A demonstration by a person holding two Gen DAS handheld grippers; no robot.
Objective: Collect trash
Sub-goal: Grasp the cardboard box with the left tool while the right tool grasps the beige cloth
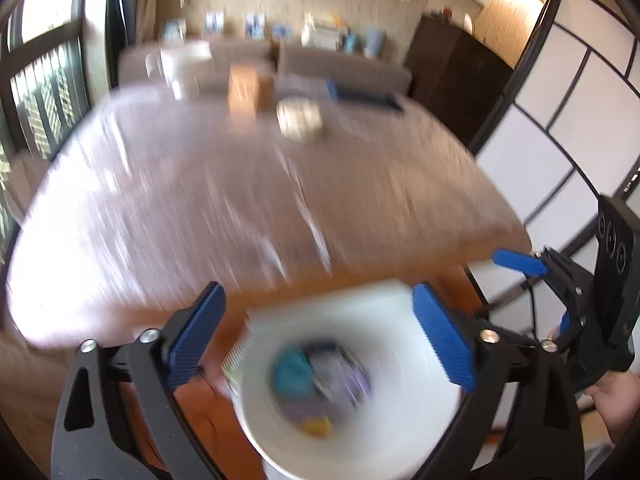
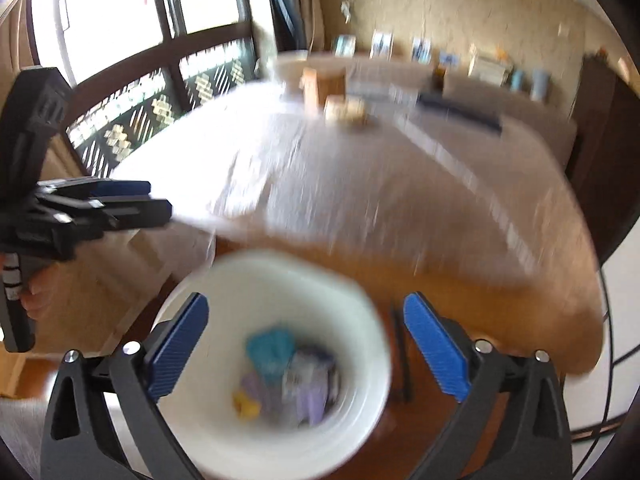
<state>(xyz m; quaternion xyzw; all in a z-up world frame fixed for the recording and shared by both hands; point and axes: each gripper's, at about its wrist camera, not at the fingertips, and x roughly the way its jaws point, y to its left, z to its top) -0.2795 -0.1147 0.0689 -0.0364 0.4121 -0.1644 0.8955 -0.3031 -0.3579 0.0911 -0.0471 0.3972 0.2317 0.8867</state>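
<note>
The round white plastic bin (image 2: pixel 276 364), with crumpled teal, purple and yellow wrappers (image 2: pixel 288 376) lying at its bottom, is seen just below the near edge of the wooden table (image 1: pixel 248 184). The left gripper (image 1: pixel 318 336) and the right gripper (image 2: pixel 306 350) are both held above it, jaws spread wide and nothing between them, presumably because the trash is already inside. On the table's far side a tan box (image 1: pixel 243 88) and a small pale lump (image 1: pixel 300 118), too blurred to identify, are left well apart from the bin.
</note>
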